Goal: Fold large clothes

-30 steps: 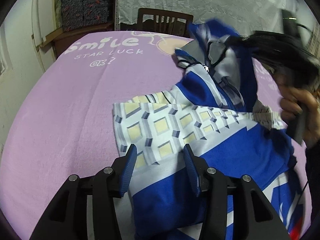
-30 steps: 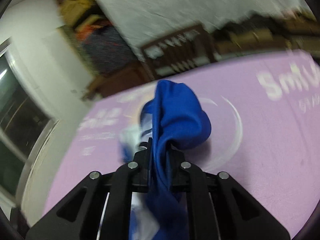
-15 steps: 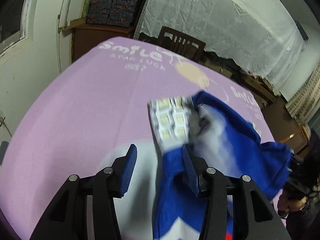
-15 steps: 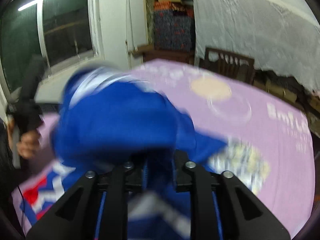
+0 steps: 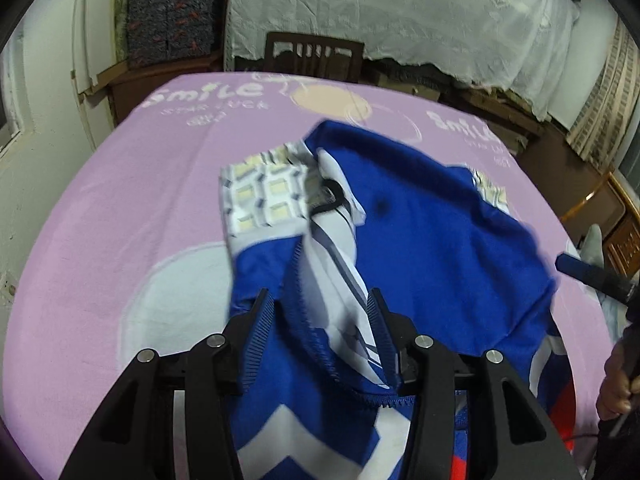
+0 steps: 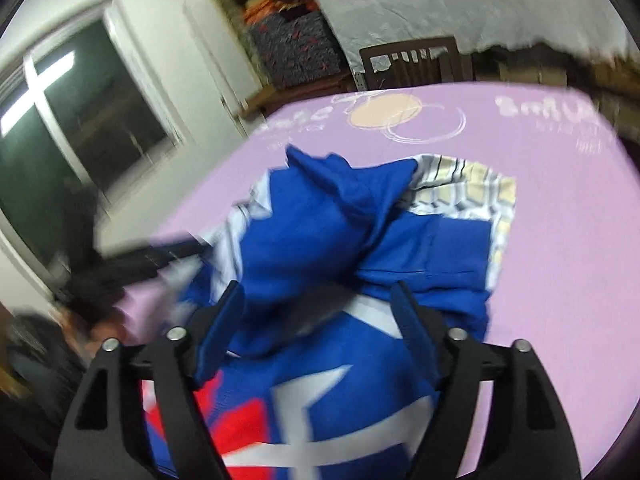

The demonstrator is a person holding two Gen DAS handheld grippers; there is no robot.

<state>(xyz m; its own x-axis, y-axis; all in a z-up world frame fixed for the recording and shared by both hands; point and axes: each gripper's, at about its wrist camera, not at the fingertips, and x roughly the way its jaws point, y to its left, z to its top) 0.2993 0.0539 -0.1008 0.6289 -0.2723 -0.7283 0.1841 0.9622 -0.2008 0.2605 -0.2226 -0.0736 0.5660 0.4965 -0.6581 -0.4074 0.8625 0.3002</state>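
A large blue jacket (image 5: pixel 440 240) with white chevrons, red patches and a yellow-and-grey checked lining lies bunched on the purple blanket (image 5: pixel 120 200). It also shows in the right wrist view (image 6: pixel 320 240). My left gripper (image 5: pixel 322 312) is open just above the jacket's ribbed hem and a white panel. My right gripper (image 6: pixel 318 304) is open over the crumpled blue cloth, holding nothing. Its dark handle shows at the right edge of the left wrist view (image 5: pixel 592 276).
The purple blanket (image 6: pixel 560 200) with "Smile" lettering covers the table. A dark wooden chair (image 5: pixel 316 56) stands at the far edge, before a white lace curtain (image 5: pixel 400 12). Patterned boxes (image 5: pixel 172 20) sit on a shelf at the far left. A window (image 6: pixel 80 112) is on the left.
My right gripper was shut on the blue cloth and carried it across; now it has opened and the cloth lies on the jacket. My left gripper stays open.
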